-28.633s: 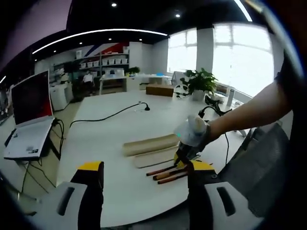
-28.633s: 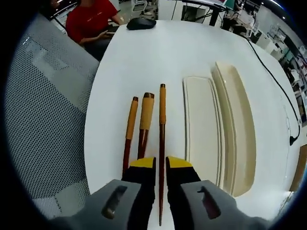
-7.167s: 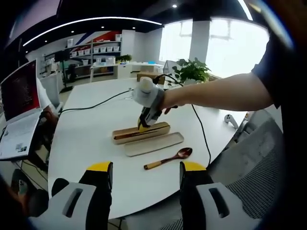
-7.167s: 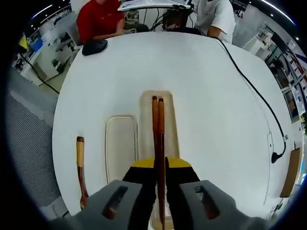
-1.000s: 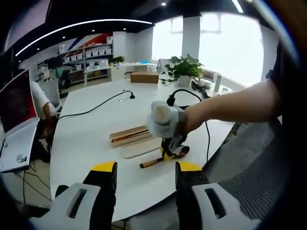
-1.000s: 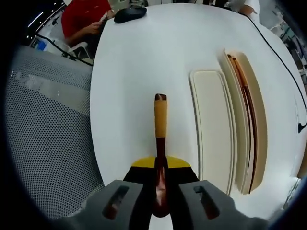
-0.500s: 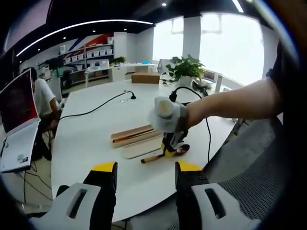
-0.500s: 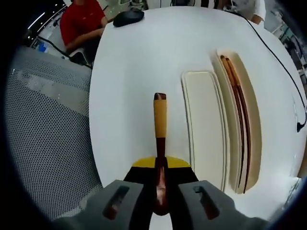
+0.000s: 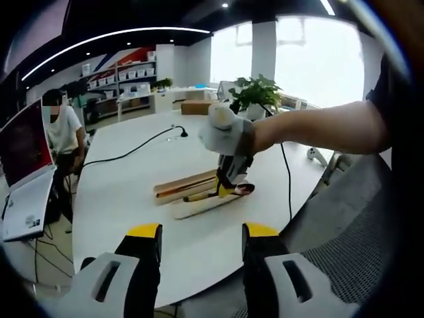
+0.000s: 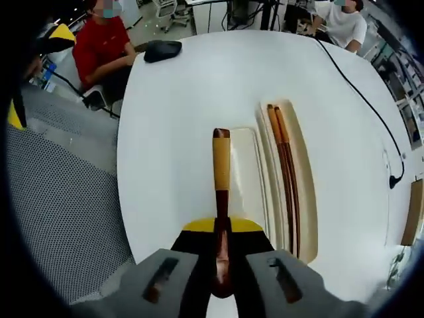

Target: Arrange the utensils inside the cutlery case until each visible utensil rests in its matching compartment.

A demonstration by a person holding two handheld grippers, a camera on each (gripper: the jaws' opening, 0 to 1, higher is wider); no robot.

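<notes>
Your right gripper (image 10: 222, 228) has its jaws closed on the spoon (image 10: 220, 173), whose pale-wrapped handle runs straight out ahead of the jaw tips over the near edge of the lid (image 10: 246, 173). In the left gripper view you see that same gripper (image 9: 226, 188) held above the table with the spoon (image 9: 213, 193) lifted clear of the surface, just over the lid (image 9: 202, 206). Ahead and to the right of your right jaws lies the case (image 10: 306, 199), with the two chopsticks (image 10: 285, 173) resting side by side along its trough. Your left gripper (image 9: 196, 233) hangs back at the table's near edge with its jaws wide apart and nothing between them. The table (image 10: 192, 99) is a white round top; a black mouse (image 10: 162, 50) sits at its far edge ahead of your right jaws, and a black cable (image 10: 361, 99) trails across it to the right. Beyond your left jaws the room is an open office: a potted plant (image 9: 256, 93) by bright windows, shelves (image 9: 132, 86) on the far wall, a laptop (image 9: 25, 172) off to the left, and a mesh chair (image 9: 344, 225) on the right.
</notes>
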